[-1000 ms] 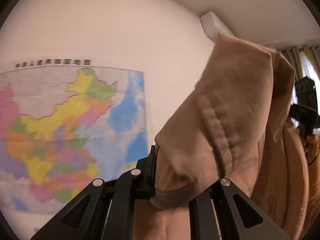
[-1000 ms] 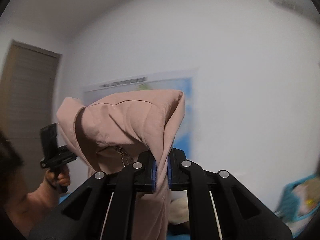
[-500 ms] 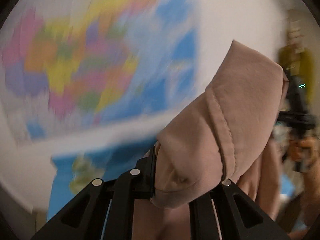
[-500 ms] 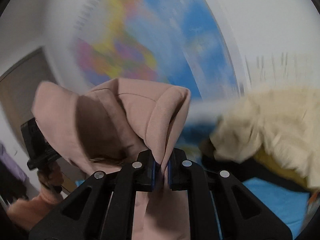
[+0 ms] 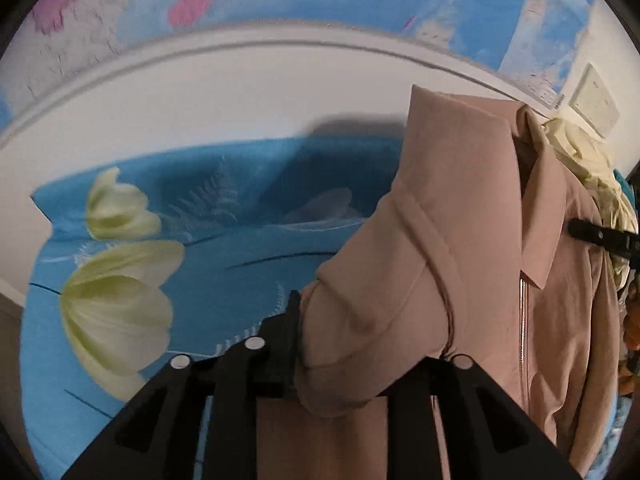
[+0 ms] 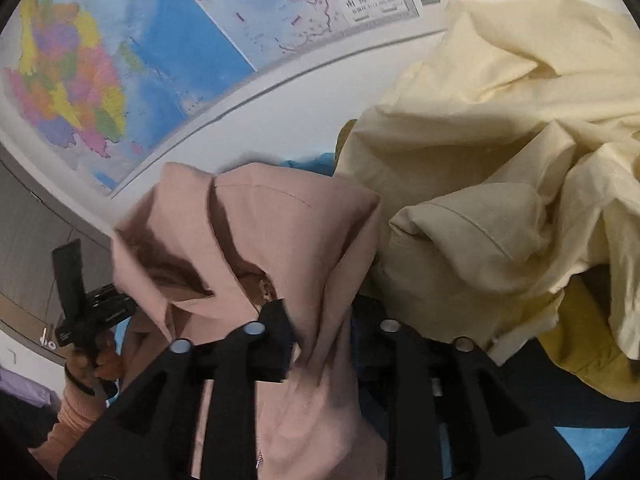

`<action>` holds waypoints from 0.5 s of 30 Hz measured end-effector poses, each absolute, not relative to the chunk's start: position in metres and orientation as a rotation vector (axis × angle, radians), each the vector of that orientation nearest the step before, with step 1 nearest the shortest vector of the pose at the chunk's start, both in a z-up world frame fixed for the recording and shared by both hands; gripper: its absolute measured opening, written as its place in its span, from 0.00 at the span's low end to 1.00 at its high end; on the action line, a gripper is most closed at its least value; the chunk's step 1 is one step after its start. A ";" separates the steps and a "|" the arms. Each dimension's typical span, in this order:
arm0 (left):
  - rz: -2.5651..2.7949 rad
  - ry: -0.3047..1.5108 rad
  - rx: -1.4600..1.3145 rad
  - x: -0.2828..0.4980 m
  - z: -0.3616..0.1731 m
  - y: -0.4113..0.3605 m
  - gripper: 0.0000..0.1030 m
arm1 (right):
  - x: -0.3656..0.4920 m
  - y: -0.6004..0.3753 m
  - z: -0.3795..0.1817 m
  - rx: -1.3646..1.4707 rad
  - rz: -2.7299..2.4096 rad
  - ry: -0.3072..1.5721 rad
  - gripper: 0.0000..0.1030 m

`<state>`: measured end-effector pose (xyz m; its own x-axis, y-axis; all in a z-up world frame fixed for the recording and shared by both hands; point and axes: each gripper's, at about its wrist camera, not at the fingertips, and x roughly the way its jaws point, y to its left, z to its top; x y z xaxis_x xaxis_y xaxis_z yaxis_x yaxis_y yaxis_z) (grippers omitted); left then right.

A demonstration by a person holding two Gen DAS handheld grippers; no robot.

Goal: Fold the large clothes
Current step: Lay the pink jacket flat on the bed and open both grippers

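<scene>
Overhead, pink jacket [image 5: 472,240] pinched in left gripper [image 5: 340,364] and right gripper [image 6: 320,340], above blue floral sheet [image 5: 224,240].

**Two wrist cams, both right up against the cloth**

Left cam looks along its fingers, over the bed [image 5: 240,248] toward the wall. Right cam faces the map [image 6: 120,60]. Both share the pink jacket [image 5: 460,260] [image 6: 260,240], very close.

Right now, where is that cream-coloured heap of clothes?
In the right wrist view the cream clothes fill the right side, piled beside the pink jacket and below the wall map. The left wrist view shows them at the far right, behind the jacket.
</scene>
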<state>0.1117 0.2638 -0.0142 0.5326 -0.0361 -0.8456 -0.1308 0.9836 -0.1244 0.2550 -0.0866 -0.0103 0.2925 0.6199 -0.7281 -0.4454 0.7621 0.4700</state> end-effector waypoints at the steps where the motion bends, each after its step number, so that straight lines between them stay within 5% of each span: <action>1: 0.032 1.012 -0.214 0.110 -0.014 0.270 0.42 | 0.252 -0.085 -0.006 0.171 0.713 1.052 0.50; 3: -0.014 0.964 -0.249 0.097 -0.005 0.278 0.53 | 0.241 -0.087 0.002 0.135 0.729 1.016 0.80; 5: -0.078 0.869 -0.263 0.069 0.019 0.287 0.57 | 0.219 -0.093 0.022 0.046 0.693 0.937 0.96; 8: -0.119 0.744 -0.243 0.024 0.044 0.299 0.79 | 0.175 -0.108 0.039 -0.044 0.714 0.865 0.95; 15: -0.160 0.870 -0.227 -0.031 -0.010 0.317 0.79 | 0.088 -0.125 -0.021 -0.089 0.747 1.017 0.95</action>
<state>-0.0311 0.3167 -0.0098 0.6352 -0.2306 -0.7372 0.0466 0.9641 -0.2615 0.0875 -0.1248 -0.0209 0.3046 0.5236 -0.7957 -0.6027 0.7528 0.2646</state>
